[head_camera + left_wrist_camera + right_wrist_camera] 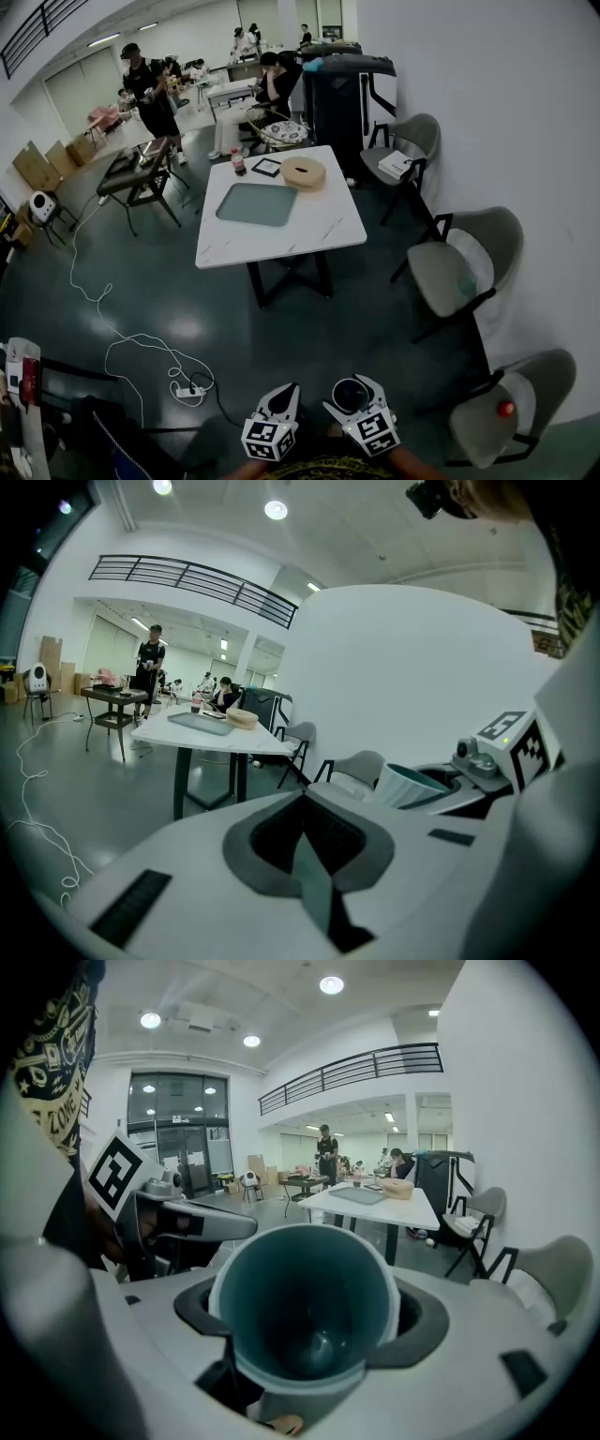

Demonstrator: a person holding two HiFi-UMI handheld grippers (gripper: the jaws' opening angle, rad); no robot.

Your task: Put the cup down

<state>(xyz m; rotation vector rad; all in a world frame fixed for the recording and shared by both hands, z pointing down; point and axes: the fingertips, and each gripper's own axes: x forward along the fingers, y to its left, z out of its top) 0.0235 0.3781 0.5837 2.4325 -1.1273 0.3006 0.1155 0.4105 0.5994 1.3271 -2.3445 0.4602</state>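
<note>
A wide hall with a dark, glossy floor (169, 281) spreads out ahead, and a plain white wall (506, 112) closes the right side. Far ahead stands a white table (281, 239) on dark legs, well apart from both grippers. Three grey chairs (464, 262) line the right wall. On the table lie a grey-green tray (257, 203) and, at the far right, a tan ring-shaped thing (303, 172); a small bottle (238, 163) stands at the far edge. A white cable (122, 347) snakes over the floor at the left, and people work at tables at the far end of the hall.

The cup (305, 1288) is white outside and dark teal inside, its round mouth tilted towards the camera that rides behind it. It sits near the person, clamped between the jaws of the right gripper (352, 394), above the floor and short of the table. The left gripper (302, 803), just beside it, has its jaws pressed together on nothing.
</note>
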